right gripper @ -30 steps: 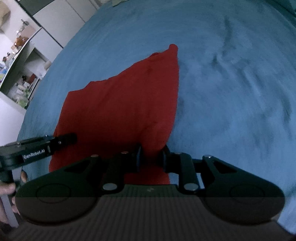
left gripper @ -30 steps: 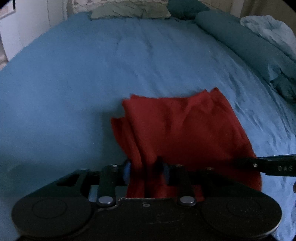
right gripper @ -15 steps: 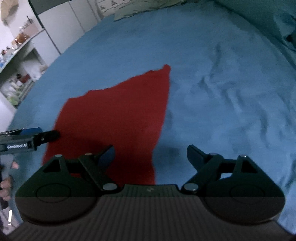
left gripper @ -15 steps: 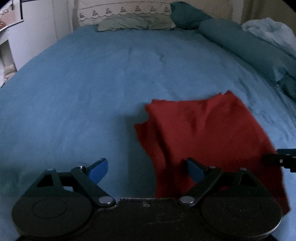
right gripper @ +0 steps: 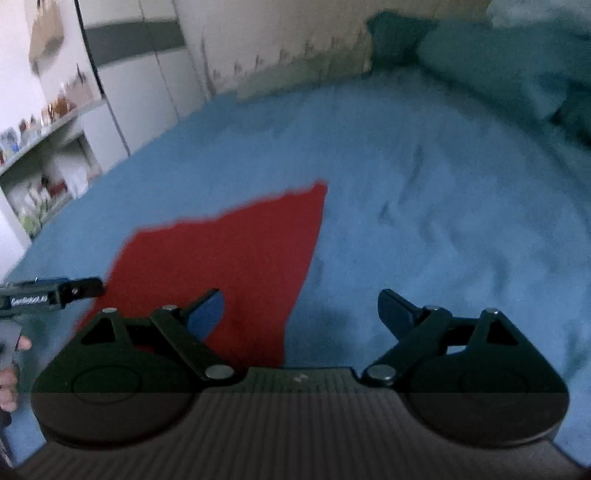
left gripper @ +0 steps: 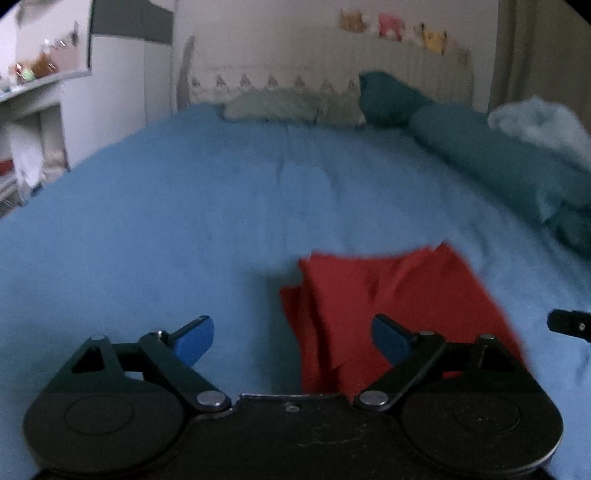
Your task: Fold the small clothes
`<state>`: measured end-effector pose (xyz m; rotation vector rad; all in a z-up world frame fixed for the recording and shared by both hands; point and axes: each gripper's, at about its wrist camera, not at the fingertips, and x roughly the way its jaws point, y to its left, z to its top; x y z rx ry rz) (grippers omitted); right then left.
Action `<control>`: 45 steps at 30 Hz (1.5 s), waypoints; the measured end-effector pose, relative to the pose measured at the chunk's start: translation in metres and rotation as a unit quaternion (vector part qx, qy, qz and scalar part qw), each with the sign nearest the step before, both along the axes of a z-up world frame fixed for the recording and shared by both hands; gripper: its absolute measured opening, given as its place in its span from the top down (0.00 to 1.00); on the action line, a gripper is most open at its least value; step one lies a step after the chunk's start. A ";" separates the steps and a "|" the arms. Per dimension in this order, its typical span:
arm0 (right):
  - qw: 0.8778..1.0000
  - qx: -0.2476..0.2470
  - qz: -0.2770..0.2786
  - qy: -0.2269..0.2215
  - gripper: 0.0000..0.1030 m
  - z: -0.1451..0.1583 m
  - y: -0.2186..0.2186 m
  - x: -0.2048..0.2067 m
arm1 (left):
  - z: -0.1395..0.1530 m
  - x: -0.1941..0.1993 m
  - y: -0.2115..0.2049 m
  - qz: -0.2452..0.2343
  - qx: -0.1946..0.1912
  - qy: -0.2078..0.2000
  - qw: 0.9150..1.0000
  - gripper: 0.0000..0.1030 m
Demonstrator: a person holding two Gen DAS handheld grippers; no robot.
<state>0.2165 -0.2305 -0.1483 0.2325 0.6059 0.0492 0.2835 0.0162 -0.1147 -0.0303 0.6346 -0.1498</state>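
Red cloth garment point(left gripper: 399, 306) lies folded once on the blue bedsheet point(left gripper: 184, 229), lower centre-right of frame; both grippers, left point(left gripper: 293, 338) and right point(right gripper: 301, 314), gape empty. Further folds probably remain, though blur hides detail.

Both tools let go of red cloth point(left gripper: 399, 295), jaws opened, drew back

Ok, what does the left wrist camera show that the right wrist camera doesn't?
Only the left wrist view shows the animal pictures on the wall, the pale crumpled blanket and the right gripper's tip at the frame edge. Only the right wrist view shows the person's fingers on the left gripper's handle. Both share the red garment lying released on the blue bedspread, with the left gripper and right gripper open.
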 end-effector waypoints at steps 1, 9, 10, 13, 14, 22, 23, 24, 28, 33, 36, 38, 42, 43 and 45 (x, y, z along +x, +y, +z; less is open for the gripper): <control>1.000 -0.003 -0.005 -0.006 0.00 0.017 0.000 -0.014 | 0.018 -0.013 0.002 0.003 -0.002 -0.004 1.000 0.07; 0.996 -0.069 -0.051 -0.013 0.00 0.128 0.030 -0.138 | 0.103 -0.132 -0.004 0.024 0.019 -0.016 0.999 0.00; 0.996 -0.071 -0.053 -0.010 0.00 0.133 0.034 -0.151 | 0.106 -0.146 -0.004 0.028 0.018 -0.015 0.999 0.00; 0.996 -0.072 -0.052 -0.005 0.00 0.146 0.047 -0.193 | 0.111 -0.187 -0.007 0.038 0.017 -0.022 0.999 0.00; 0.996 -0.075 -0.054 -0.003 0.00 0.149 0.051 -0.202 | 0.112 -0.198 -0.008 0.034 0.022 -0.022 0.999 0.00; 0.994 -0.084 -0.062 0.037 0.00 0.134 0.082 -0.257 | 0.107 -0.250 -0.012 0.012 0.061 -0.012 0.998 0.00; 0.994 -0.082 -0.062 0.043 0.00 0.129 0.085 -0.261 | 0.105 -0.254 -0.010 0.011 0.057 -0.011 0.998 0.00; 0.993 -0.084 -0.063 0.048 0.00 0.126 0.088 -0.264 | 0.103 -0.257 -0.008 0.012 0.054 -0.010 0.998 0.00; 0.991 -0.102 -0.066 0.062 0.00 0.118 0.096 -0.271 | 0.098 -0.265 -0.008 0.018 0.063 -0.003 0.998 0.00; 0.990 -0.104 -0.068 0.064 0.00 0.118 0.099 -0.272 | 0.097 -0.269 -0.011 0.017 0.063 -0.006 0.998 0.00; 0.990 -0.106 -0.069 0.063 0.00 0.117 0.098 -0.272 | 0.095 -0.270 -0.012 0.012 0.070 -0.008 0.997 0.00; 0.990 -0.109 -0.071 0.063 0.00 0.117 0.097 -0.272 | 0.095 -0.271 -0.012 0.008 0.069 -0.009 0.998 0.00; 0.989 -0.111 -0.071 0.062 0.00 0.117 0.097 -0.272 | 0.095 -0.273 -0.010 0.006 0.068 -0.012 0.998 0.00; 0.989 -0.111 -0.072 0.062 0.00 0.117 0.098 -0.272 | 0.095 -0.273 -0.009 0.006 0.070 -0.013 0.997 0.00; 0.989 -0.113 -0.071 0.062 0.00 0.117 0.100 -0.273 | 0.095 -0.274 -0.006 0.007 0.072 -0.014 0.997 0.00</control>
